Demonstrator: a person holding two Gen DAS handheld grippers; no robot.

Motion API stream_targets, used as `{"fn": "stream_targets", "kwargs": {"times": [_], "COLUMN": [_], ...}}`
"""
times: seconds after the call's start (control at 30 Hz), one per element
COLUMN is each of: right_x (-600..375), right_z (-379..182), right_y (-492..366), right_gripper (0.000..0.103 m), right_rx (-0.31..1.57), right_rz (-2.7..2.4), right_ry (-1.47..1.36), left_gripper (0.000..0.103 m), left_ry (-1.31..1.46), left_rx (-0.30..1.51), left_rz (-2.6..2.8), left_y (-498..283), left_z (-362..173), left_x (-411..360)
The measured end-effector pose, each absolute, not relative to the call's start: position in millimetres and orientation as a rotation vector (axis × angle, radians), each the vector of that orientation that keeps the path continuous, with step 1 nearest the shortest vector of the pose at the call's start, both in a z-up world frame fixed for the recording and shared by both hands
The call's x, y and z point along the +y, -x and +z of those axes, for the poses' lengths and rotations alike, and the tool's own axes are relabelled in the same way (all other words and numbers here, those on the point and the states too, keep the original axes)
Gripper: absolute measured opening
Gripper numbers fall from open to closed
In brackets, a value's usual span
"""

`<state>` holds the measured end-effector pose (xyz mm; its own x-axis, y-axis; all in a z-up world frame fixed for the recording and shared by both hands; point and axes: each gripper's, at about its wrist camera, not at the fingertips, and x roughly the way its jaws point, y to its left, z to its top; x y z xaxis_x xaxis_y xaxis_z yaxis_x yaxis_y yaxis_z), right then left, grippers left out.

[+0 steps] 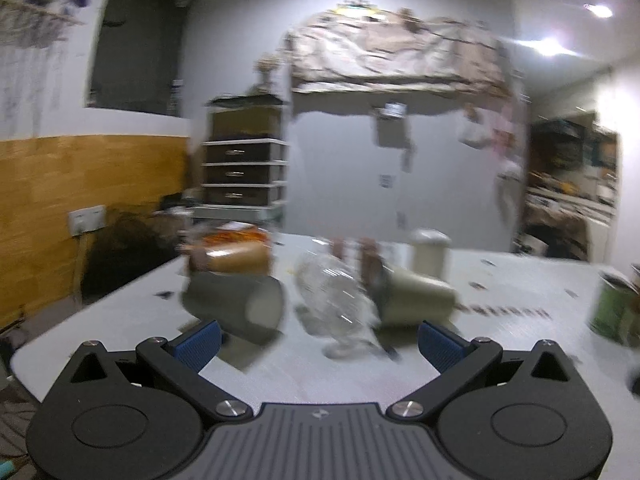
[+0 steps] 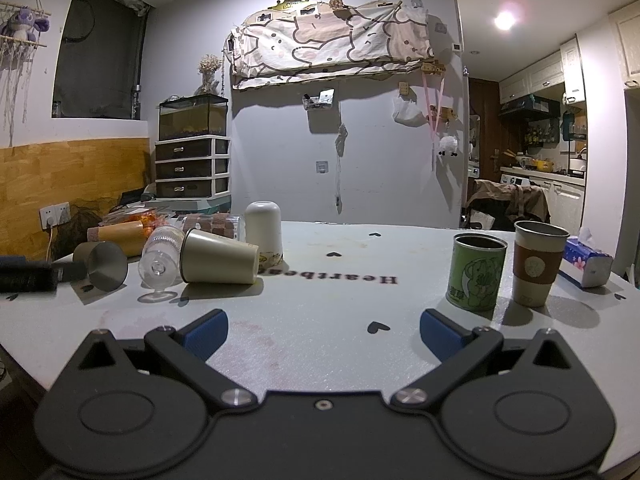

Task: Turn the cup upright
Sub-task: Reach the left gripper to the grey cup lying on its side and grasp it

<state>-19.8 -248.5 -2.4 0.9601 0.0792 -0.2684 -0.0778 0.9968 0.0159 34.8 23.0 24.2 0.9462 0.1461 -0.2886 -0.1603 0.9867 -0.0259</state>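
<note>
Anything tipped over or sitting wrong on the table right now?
Yes. On the left, three vessels lie on their sides: a dark grey metal cup, a clear stemmed glass and a beige paper cup. Behind them, a white cup stands mouth-down. Nothing looks spilled. Both tongs are open.

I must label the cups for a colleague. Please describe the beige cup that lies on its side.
On the white table, look at the left cluster. The beige cup lies between a tipped clear glass and an upside-down white cup. Only it is beige, its dark-rimmed mouth facing left.
</note>
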Motion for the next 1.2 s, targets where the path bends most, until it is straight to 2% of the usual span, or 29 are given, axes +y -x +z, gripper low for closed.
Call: {"fn": "stream_targets", "kwargs": {"times": [0.33,0.63,0.8,0.9,0.93,1.2], "right_x": [-247.5,-259.2,-262.8,-264.3,-264.4,-266.9], "right_z": [-8.4,-4.3,-5.3,-5.3,-5.2,-4.5], "right_y": [19.5,22.7,22.7,22.1,22.1,22.6], "right_gripper": [0.103,0.103,0.103,0.103,0.103,0.103], "right_rx": [0.276,0.281,0.285,0.284,0.285,0.28], "right_rz": [0.073,0.051,0.042,0.043,0.042,0.038], "right_ry": [-0.006,-0.006,-0.009,-0.009,-0.01,-0.013], "left_gripper": [0.102,0.096,0.094,0.084,0.077,0.074], "left_ry": [0.299,0.52,0.562,0.596,0.611,0.564], "left_rx": [0.367,0.545,0.594,0.591,0.588,0.627], "left_rz": [0.44,0.571,0.617,0.586,0.569,0.452], "left_y": [-137.7,-202.2,-215.9,-212.8,-209.9,-187.0], "left_z": [45.9,24.2,13.2,8.3,7.7,11.1], "left_x": [86.5,123.9,127.2,129.3,130.2,133.5]}}
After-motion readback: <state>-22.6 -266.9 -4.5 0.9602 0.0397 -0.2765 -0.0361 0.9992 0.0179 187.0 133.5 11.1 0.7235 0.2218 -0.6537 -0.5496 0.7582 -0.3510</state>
